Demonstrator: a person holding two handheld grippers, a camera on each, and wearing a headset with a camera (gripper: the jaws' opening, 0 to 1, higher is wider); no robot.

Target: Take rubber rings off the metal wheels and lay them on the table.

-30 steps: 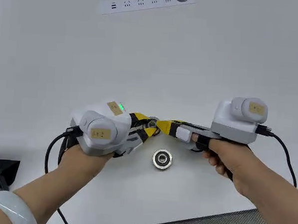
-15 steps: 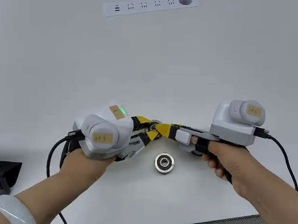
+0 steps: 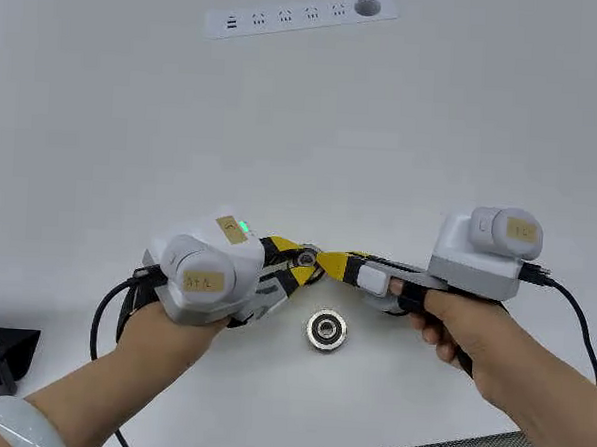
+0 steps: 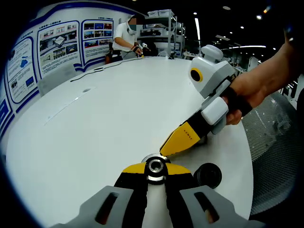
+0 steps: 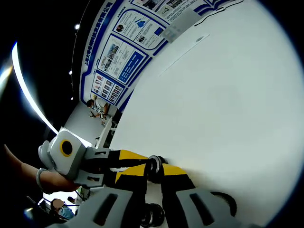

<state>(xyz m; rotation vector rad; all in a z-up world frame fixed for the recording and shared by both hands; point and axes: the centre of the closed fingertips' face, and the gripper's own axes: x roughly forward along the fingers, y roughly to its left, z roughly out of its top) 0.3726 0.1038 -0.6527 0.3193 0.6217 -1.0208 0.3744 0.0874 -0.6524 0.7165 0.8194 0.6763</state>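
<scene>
- The left tongs are closed on a small metal wheel and hold it in the air, a little above the white surface.
- In the left gripper view the two yellow tips sit on either side of the wheel, and its round face with the centre hole is turned to the camera.
- The right tongs come from the other side, and their tips meet the same wheel, so the two tools stand nose to nose.
- In the right gripper view the right jaws are almost fully together, with the wheel between their yellow tips.
- I cannot tell if they pinch only the rubber ring or the whole wheel.
- A second wheel lies flat on the surface, just below the meeting tips and nearer to the person.
- It touches neither tool.
- In the left gripper view this second wheel looks dark from the side.
- Each tool is held in one hand, and a black cable runs from the right tool.
- A white power strip lies at the far side of the surface, well apart from the work.
- Another person stands in the back of the room.
</scene>
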